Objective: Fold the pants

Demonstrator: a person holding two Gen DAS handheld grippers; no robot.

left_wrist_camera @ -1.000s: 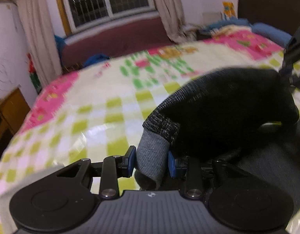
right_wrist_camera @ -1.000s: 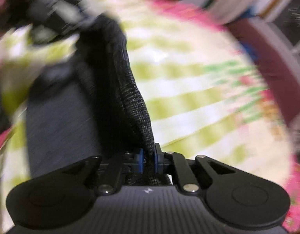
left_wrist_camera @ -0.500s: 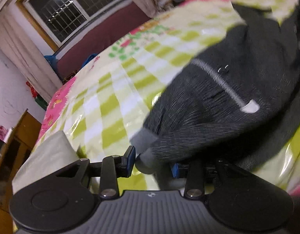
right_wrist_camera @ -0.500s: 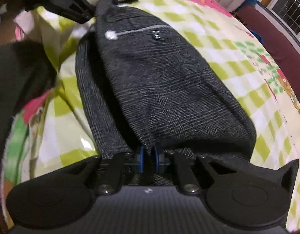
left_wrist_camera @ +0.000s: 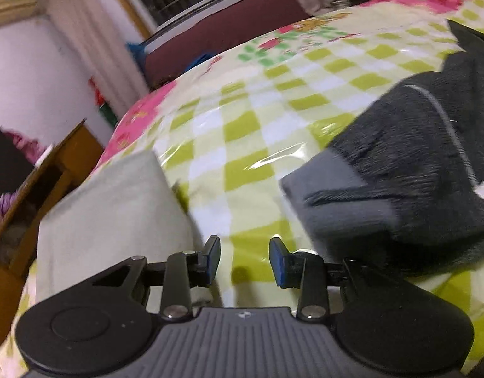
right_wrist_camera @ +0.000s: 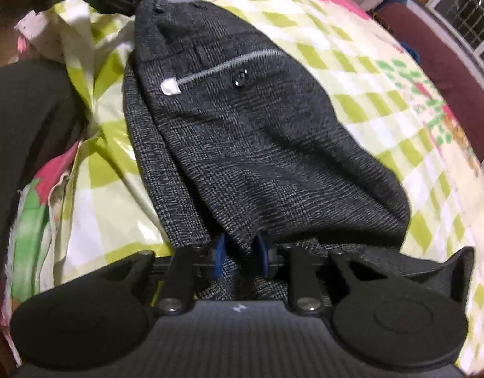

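Left claw (left_wrist_camera: pixel 244 260): we find its jaws apart with nothing between them, only checked bedspread (left_wrist_camera: pixel 248 119) below; the grey waistband corner (left_wrist_camera: pixel 330 182) of the pants (left_wrist_camera: pixel 415 163) lies just beside its right finger, not gripped.

Right claw (right_wrist_camera: pixel 240 253): its jaws have just been opening. A fold of dark cloth sits between the blue pads (right_wrist_camera: pixel 218 256), but we judge the pads no longer pinch it; the gap on each side is small and hard to read.

Pants (right_wrist_camera: pixel 257 145): dark grey check weave, doubled over on the bed near its front edge, back pocket and button (right_wrist_camera: pixel 240 77) facing up, a lower layer showing along the edge nearest the person.

Step in hand: we judge this the release after a fold has been laid down. Next move calls for lifting both claws clear without dragging the top layer, then taking a fresh hold for a further fold or smoothing.

Not made out: the legs' far ends, hidden under the top layer; the pale cloth (left_wrist_camera: pixel 116 217) at the bed's near corner, unidentified; the left view is motion-blurred.
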